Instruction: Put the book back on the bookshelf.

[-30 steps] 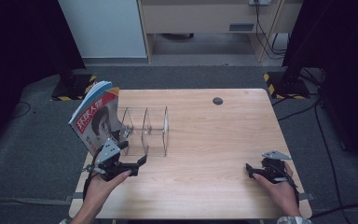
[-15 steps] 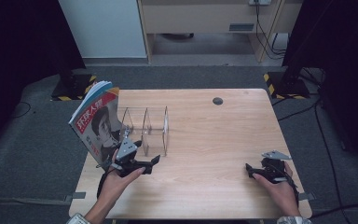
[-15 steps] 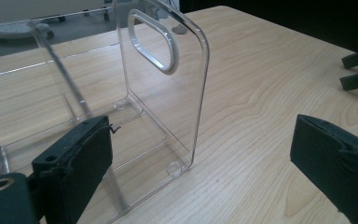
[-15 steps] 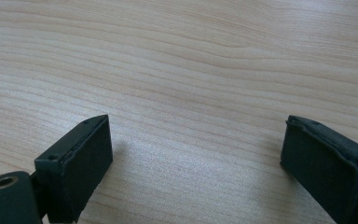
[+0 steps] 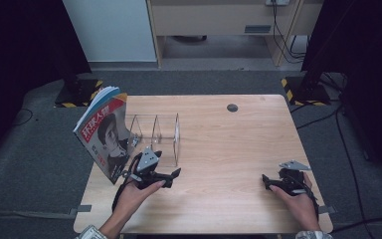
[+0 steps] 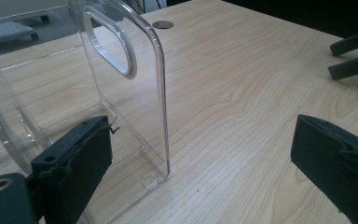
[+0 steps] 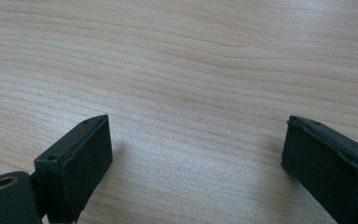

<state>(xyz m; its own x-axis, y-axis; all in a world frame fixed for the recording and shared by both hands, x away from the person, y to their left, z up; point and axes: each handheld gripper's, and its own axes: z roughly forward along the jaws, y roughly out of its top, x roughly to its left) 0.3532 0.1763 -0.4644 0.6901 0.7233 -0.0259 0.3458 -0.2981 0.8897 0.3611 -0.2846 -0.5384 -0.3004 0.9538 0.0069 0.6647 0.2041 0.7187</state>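
Hovering left gripper (image 5: 173,175), jaws wide, empty, just beside clear divider rack (image 5: 155,135); magazine (image 5: 103,133) leans at rack's far-left end. Right gripper (image 5: 267,180) wide, empty, well apart on table (image 5: 238,144); left hand nearer.

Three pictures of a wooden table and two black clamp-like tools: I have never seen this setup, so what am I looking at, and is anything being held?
A person sits at a wooden table, holding a hand-operated gripper in each hand. The high view looks down from above: left gripper, right gripper. The other two pictures come from cameras riding on each gripper, looking along its black jaws. On the table stand a clear plastic divider rack, with a magazine leaning at its left end, and a small dark round disc set in the tabletop. Both grippers are open and hold nothing.
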